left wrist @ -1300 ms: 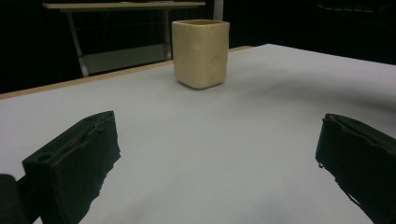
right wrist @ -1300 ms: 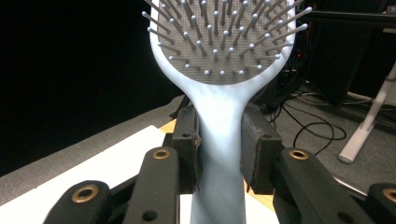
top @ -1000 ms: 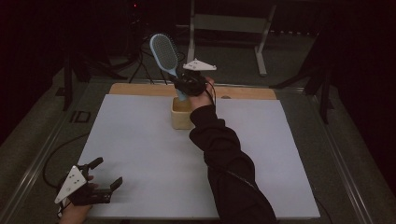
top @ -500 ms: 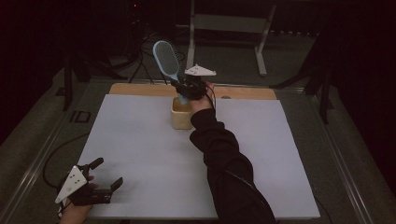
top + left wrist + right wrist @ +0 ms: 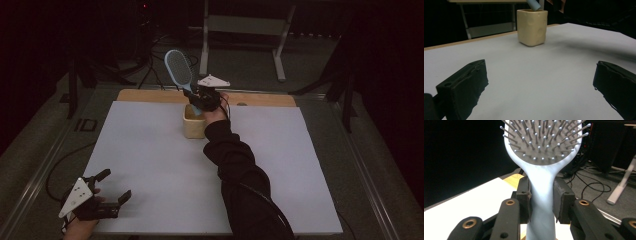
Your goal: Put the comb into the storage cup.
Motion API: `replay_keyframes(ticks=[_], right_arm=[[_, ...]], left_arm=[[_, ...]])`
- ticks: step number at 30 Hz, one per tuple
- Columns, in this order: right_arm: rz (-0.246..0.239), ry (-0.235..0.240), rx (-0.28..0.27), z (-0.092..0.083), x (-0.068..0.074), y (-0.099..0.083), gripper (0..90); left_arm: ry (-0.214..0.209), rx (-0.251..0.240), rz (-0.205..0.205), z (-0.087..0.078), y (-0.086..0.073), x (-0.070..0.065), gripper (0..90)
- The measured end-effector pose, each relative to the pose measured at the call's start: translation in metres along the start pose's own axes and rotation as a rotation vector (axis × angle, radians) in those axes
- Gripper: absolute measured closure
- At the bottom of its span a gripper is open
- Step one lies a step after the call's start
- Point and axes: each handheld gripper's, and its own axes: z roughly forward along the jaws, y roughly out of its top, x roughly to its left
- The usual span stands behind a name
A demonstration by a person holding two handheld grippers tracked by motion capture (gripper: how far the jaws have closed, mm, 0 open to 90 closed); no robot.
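A light blue hairbrush [image 5: 179,69] stands tilted over a cream square cup [image 5: 194,121] at the far middle of the white table. My right gripper [image 5: 200,98] is shut on its handle, and the handle's lower end dips into the cup's mouth. In the right gripper view the pads clamp the hairbrush handle [image 5: 541,195] from both sides, bristles facing the camera. My left gripper [image 5: 113,186] rests open near the front left corner, with nothing between its jaws. The left gripper view looks across the table at the cup [image 5: 532,27] with the handle's tip [image 5: 534,4] in it.
A white sheet [image 5: 150,165] covers the table, with a wooden strip [image 5: 145,95] along the far edge. Behind the table stand a metal frame [image 5: 245,30] and loose cables [image 5: 150,65] on the floor. A cable [image 5: 55,170] trails from the left gripper.
The right gripper has lowered the hairbrush, so its handle end now sits in the cup. The left gripper has stayed still.
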Motion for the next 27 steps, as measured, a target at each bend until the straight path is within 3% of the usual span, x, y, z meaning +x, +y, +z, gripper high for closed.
replay_keyframes(ticks=[12, 17, 23, 24, 25, 26, 27], right_arm=[[-0.046, 0.001, -0.010, 0.001, 0.002, -0.013, 70.0], [-0.041, 0.026, -0.019, -0.001, 0.003, -0.021, 69.8], [-0.047, 0.024, -0.037, -0.004, 0.004, -0.028, 69.1], [-0.044, 0.025, -0.046, -0.005, 0.005, -0.030, 64.1], [-0.028, 0.024, -0.053, -0.006, 0.005, -0.031, 52.1], [-0.028, 0.024, -0.053, -0.006, 0.005, -0.031, 52.1], [-0.018, 0.012, -0.080, -0.009, 0.008, -0.031, 37.8]], left_arm=[[-0.003, -0.002, -0.002, 0.000, 0.000, 0.000, 0.0], [-0.003, -0.001, 0.000, 0.000, 0.000, 0.001, 0.0], [-0.002, -0.003, -0.005, 0.000, 0.000, 0.001, 0.0], [-0.003, -0.003, -0.008, 0.000, -0.001, 0.001, 0.0], [-0.003, -0.003, -0.008, 0.000, -0.001, 0.001, 0.0], [-0.001, -0.003, -0.008, 0.000, -0.001, 0.001, 0.0], [-0.002, -0.003, -0.008, 0.000, -0.001, 0.001, 0.0]])
